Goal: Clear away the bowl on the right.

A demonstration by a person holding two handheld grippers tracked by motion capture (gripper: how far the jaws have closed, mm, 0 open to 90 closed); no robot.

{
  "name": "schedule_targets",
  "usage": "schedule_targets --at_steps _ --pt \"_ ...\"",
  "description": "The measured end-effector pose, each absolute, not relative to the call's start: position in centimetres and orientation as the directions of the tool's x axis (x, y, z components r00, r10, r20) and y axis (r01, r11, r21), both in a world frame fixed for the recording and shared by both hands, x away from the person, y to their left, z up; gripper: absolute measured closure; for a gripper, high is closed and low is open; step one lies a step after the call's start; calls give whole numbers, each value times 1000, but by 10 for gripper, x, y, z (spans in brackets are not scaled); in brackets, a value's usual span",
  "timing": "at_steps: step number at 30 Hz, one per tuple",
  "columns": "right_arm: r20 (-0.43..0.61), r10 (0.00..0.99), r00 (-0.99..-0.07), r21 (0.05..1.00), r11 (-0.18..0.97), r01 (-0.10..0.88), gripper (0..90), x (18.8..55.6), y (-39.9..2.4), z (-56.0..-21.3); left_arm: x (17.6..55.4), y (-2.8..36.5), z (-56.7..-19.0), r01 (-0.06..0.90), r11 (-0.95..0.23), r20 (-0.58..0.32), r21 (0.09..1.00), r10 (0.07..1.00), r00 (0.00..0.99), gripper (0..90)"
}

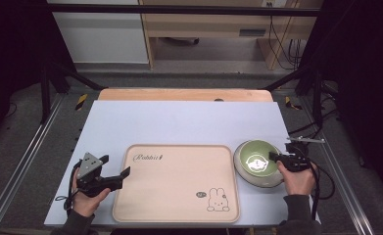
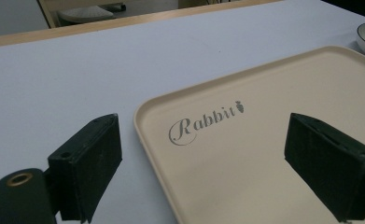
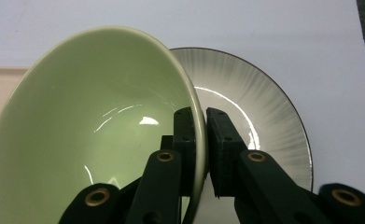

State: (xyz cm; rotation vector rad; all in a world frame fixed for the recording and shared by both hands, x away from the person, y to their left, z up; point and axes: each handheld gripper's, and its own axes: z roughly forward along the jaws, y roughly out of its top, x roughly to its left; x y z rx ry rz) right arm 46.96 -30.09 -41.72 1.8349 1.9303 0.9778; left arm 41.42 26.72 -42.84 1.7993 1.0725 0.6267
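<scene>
Pale blue table (image 1: 179,122) carrying beige tray (image 1: 177,183). Right gripper (image 3: 200,140) fingers (image 3: 185,140) clamping green bowl (image 3: 91,135) rim, tilting it over grey plate (image 3: 264,112). Left gripper (image 2: 203,158) fingers (image 2: 89,163) gaping, straddling tray corner.

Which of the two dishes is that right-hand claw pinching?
The green bowl: the right gripper has its jaws shut on the bowl's rim. The pale ribbed plate beneath the bowl is not gripped.

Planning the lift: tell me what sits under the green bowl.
A white ribbed plate lies beneath the green bowl, which the right gripper clamps by its rim. The plate's left part is covered.
</scene>
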Motion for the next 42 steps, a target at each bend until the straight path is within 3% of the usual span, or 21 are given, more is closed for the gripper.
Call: schedule_targets --at_steps 42 --pt "239 905 -352 707 87 702 831 457 -247 -382 413 267 -427 397 -196 -29 896 869 495 108"
